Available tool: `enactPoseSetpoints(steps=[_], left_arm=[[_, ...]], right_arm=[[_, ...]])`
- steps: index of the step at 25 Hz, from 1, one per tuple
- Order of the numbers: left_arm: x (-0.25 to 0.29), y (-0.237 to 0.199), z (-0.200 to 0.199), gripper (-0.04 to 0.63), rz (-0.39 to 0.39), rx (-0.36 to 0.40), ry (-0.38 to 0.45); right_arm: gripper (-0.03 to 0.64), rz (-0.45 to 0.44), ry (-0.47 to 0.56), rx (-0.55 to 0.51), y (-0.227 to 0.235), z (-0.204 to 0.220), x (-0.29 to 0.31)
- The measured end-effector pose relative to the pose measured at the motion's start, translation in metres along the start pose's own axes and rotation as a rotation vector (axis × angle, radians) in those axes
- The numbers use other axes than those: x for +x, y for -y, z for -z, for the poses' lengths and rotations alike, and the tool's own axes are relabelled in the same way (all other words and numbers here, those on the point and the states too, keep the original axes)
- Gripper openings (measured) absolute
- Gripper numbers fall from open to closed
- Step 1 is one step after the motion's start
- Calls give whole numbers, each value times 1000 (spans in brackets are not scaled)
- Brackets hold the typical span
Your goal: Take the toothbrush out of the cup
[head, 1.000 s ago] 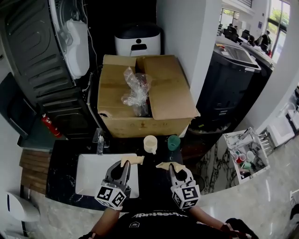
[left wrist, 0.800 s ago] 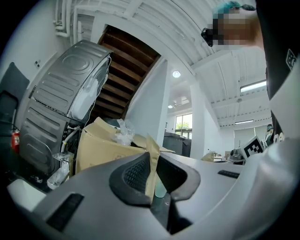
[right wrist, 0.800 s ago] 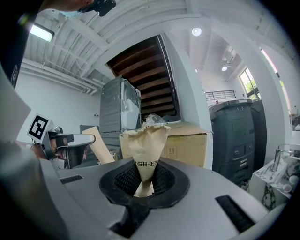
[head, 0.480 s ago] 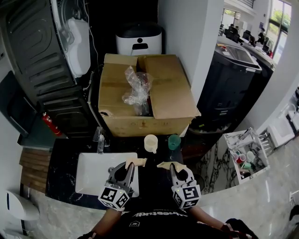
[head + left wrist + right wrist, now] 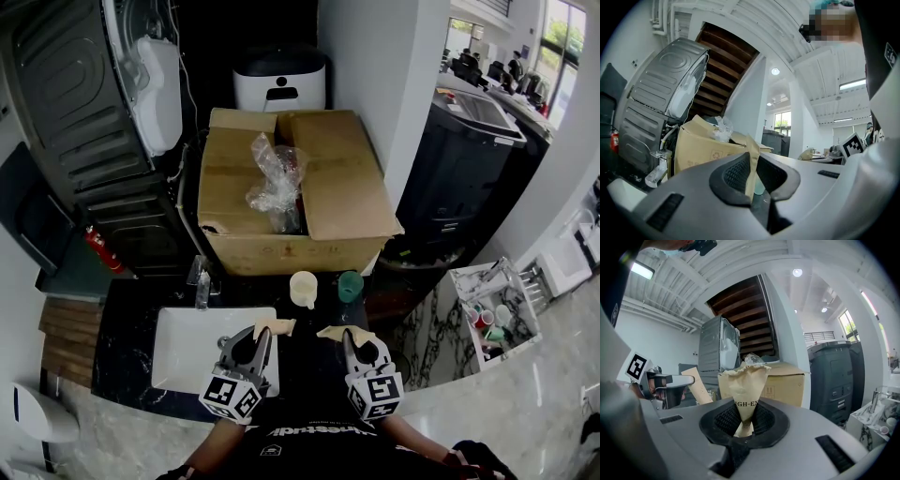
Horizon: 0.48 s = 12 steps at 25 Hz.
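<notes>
**Free a gripper before going for the cup**

Both grippers are occupied at this moment. The left gripper [image 5: 753, 174] has its jaws nearly together on a tan paper strip [image 5: 751, 154], which stands up between the pads. The right gripper [image 5: 743, 420] is clamped in the same way on a crumpled brown wrapper [image 5: 746, 385] with some print on it. Both hover low over the dark counter [image 5: 307, 354], close to the person's body, and the sink [image 5: 183, 352] is at the left.

Two cups stand farther back, just in front of the box [image 5: 281, 251]. One is a cream cup [image 5: 303, 288], and just beside it on the right is a green cup [image 5: 350, 285]. The toothbrush is too small to make out from the head view, so I cannot say which cup has it, or whether either does.

In my judgement the reach has not yet begun, and it should not begin with full jaws.

- Put at least one paper down first, on bare counter away from the sink, so that it does not slide into the basin.
- Look into both cups before choosing one.
- Come from above with the jaws wide enough for the handle, and close on the handle above the rim.
- Lift straight up, because a slanted pull will probably tip a light cup.
- The other gripper can steady the cup's wall during the lift.
</notes>
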<state>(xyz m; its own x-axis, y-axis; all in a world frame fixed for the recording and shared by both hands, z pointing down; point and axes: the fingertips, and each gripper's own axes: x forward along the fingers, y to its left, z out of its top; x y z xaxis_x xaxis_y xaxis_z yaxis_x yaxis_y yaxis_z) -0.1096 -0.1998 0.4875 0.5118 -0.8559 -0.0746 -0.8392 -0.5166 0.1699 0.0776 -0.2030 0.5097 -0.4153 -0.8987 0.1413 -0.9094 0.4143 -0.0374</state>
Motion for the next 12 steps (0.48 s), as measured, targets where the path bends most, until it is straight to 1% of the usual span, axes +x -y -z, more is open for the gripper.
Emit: enactPoseSetpoints(steps=[3,8,12], left_arm=[[1,2,1,49,6,5,-3],[0,1,2,49,-10,-8,-5],[1,1,3,49,7,5,-7]], right_arm=[[58,1,1,-2,1,0,0],[58,-2,-3,3,-2,-1,1],[58,1,-4,1,-2,-1,2]])
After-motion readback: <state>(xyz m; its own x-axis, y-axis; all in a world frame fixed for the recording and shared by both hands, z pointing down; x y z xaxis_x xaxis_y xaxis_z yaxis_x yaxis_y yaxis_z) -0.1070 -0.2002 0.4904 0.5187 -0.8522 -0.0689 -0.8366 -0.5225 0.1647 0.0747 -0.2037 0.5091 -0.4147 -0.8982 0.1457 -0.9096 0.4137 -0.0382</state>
